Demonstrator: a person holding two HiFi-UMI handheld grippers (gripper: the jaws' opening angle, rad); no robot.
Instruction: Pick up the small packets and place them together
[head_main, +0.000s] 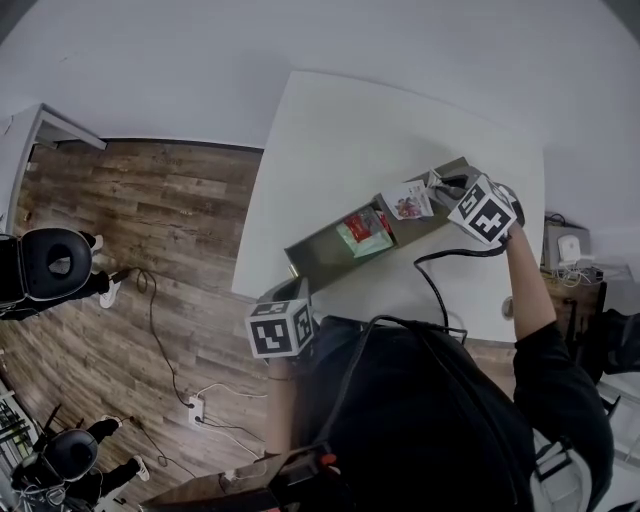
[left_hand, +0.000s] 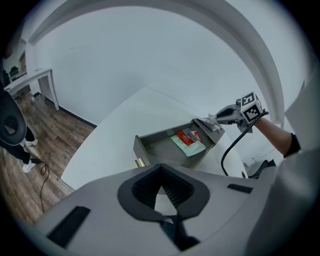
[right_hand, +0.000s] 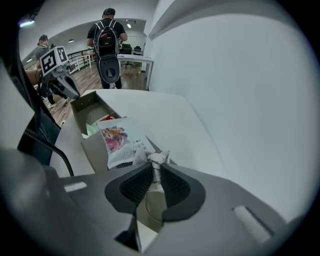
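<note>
A wood floor (head_main: 150, 220) lies left of a white counter (head_main: 340, 130), which carries a long grey tray (head_main: 318, 252). Red and green packets (head_main: 365, 232) lie together in the middle of the tray. The right gripper (right_hand: 154, 175) pinches a white packet (right_hand: 122, 141) by its corner in narrow jaws, over the tray's far right end. The left gripper (left_hand: 161, 192) hangs at the near counter edge, jaws closed on nothing. The task looks well along: this packet has yet to be set beside the others.
</note>
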